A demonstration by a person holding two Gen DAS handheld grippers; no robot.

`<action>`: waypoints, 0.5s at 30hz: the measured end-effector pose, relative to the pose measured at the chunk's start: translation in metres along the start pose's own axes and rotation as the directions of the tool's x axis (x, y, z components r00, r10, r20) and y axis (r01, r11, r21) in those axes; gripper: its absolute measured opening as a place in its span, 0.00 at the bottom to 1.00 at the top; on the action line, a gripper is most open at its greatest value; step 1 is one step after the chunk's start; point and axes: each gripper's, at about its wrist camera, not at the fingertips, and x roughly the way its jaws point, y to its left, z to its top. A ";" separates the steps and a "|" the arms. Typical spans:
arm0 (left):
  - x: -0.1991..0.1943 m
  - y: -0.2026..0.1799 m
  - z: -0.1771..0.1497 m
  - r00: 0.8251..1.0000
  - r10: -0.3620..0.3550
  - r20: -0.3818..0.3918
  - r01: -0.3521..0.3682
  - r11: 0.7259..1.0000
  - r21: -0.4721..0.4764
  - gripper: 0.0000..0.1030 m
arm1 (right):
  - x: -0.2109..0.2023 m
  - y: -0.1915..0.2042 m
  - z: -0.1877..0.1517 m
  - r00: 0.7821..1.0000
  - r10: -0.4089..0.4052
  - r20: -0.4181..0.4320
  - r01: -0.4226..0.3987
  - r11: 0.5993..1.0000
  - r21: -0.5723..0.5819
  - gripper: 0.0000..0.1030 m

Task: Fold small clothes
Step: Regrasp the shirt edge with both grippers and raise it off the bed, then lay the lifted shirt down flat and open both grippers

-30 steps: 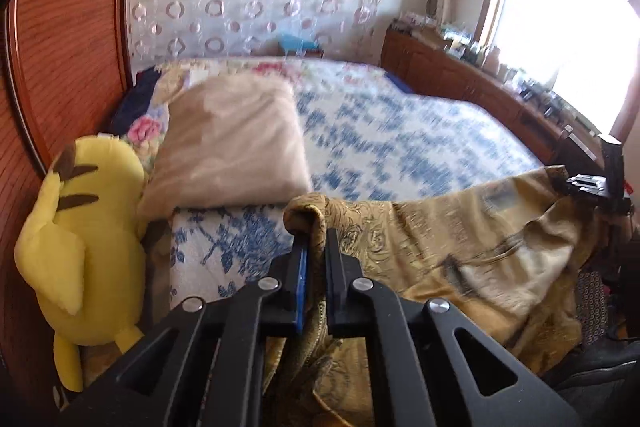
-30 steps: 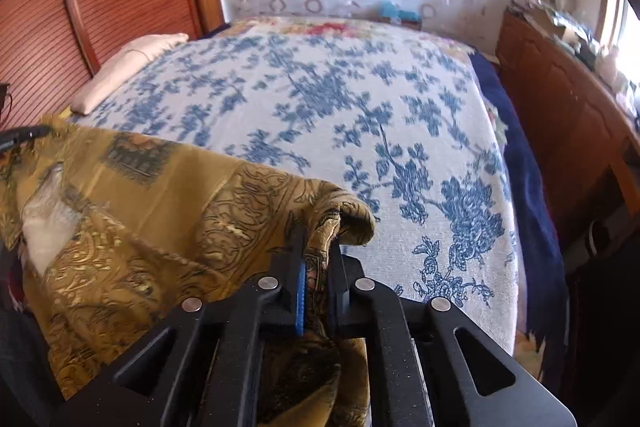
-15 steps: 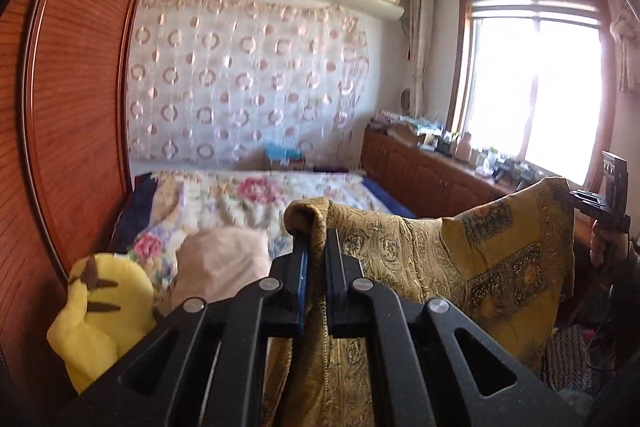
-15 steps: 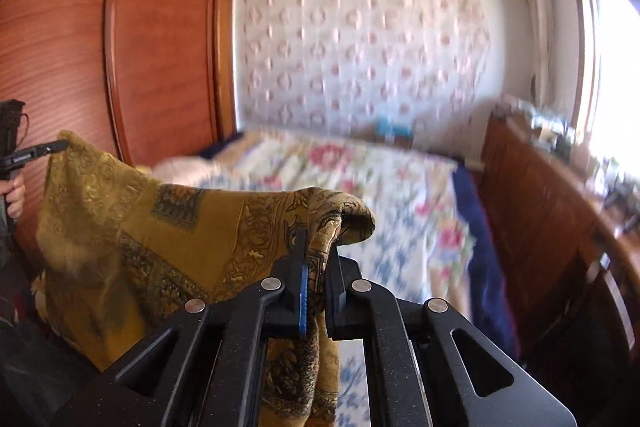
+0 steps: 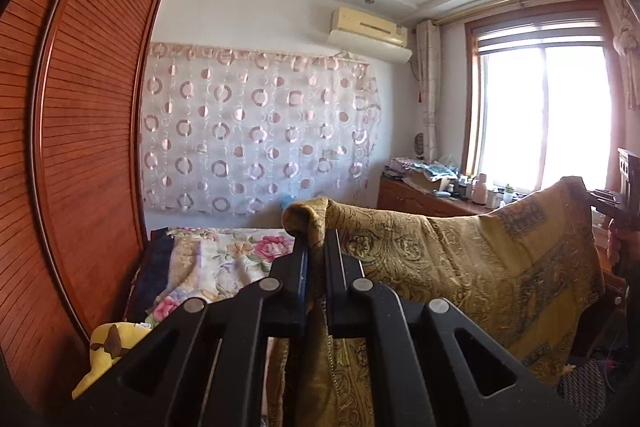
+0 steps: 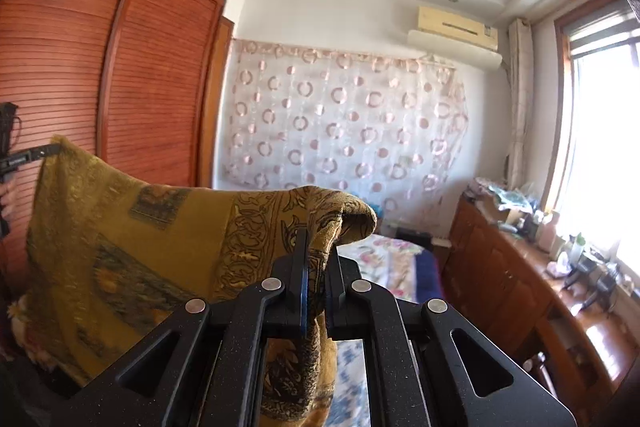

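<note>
A mustard-yellow patterned garment [image 5: 460, 259] hangs stretched in the air between my two grippers, above the bed. My left gripper [image 5: 315, 247] is shut on one top corner of it. My right gripper [image 6: 316, 239] is shut on the other top corner; the garment [image 6: 120, 239] spreads leftward from it in the right wrist view. The right gripper also shows at the far right of the left wrist view [image 5: 616, 203], and the left gripper at the far left of the right wrist view [image 6: 24, 157]. The cloth's lower edge is hidden behind the gripper bodies.
The bed [image 5: 224, 267] with a floral cover lies below and ahead. A yellow plush toy [image 5: 108, 347] sits at its left. A wooden wardrobe [image 5: 80, 147] stands at left. A cluttered wooden cabinet [image 6: 520, 267] runs under the window [image 5: 540, 115] on the right.
Both grippers have risen and tilted upward with the garment, lifting it off the bed. The views now show the far wall and ceiling instead of the bedspread.
</note>
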 end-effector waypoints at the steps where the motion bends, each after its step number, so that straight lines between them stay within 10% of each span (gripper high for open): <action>1: 0.011 0.003 -0.002 1.000 0.005 -0.013 -0.005 1.000 -0.003 0.03 | 0.012 -0.003 0.001 1.000 -0.010 -0.013 0.010 1.000 -0.005 0.03; 11: 0.180 0.024 -0.088 0.948 0.121 -0.294 -0.119 0.993 0.025 0.07 | 0.198 -0.031 -0.061 0.960 -0.061 -0.272 0.071 0.997 0.029 0.03; 15: 0.207 0.025 -0.130 0.911 0.125 -0.393 -0.129 0.992 0.017 0.22 | 0.259 -0.047 -0.113 0.908 -0.065 -0.414 0.120 0.987 0.109 0.28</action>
